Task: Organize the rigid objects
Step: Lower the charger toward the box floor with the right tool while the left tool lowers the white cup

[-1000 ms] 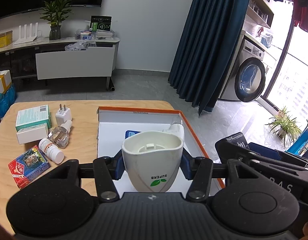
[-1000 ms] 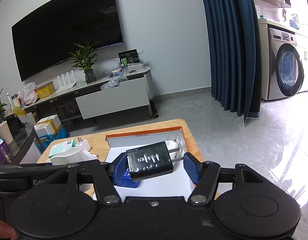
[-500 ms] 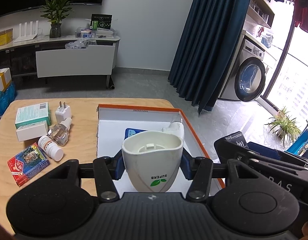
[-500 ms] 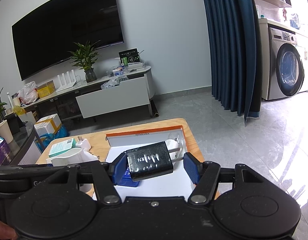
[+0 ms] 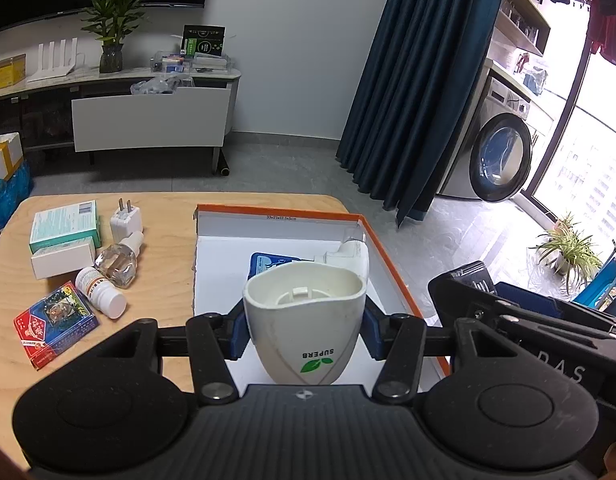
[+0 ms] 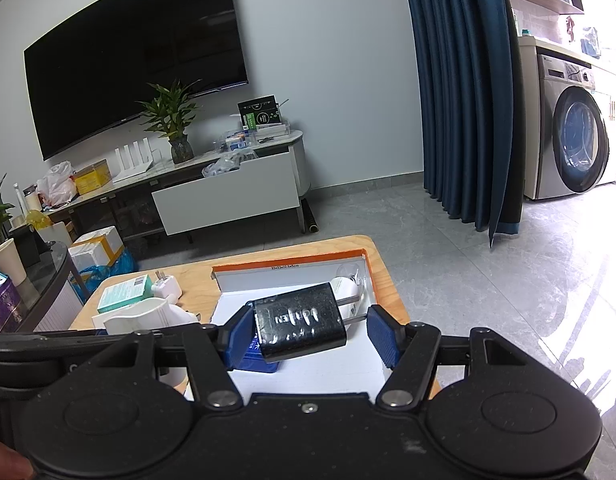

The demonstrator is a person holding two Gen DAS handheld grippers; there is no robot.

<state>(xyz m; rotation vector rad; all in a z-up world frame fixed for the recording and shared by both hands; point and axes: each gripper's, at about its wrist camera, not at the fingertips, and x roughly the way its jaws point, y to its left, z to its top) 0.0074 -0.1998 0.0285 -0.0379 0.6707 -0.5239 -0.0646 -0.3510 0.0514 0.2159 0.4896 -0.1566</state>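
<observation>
We are in a home living room: a big TV point(image 6: 135, 68) hangs on the wall above a low media console point(image 6: 227, 196) with a potted plant point(image 6: 169, 120), dark blue curtains point(image 6: 464, 100) screen a laundry nook holding 1 washing machine point(image 6: 580, 140), and the floor is grey tile point(image 6: 468, 264).

We cannot see the blue packet point(image 5: 267, 262) whole; the white cup point(image 5: 303, 320) hides its near part.

cup point(image 5: 303, 320): "SUPERB", upside down, with green leaf | box point(image 5: 281, 211) inner wall: small size print, not sure readable | right gripper point(image 5: 548, 372) body: "DAS", partly cut
</observation>
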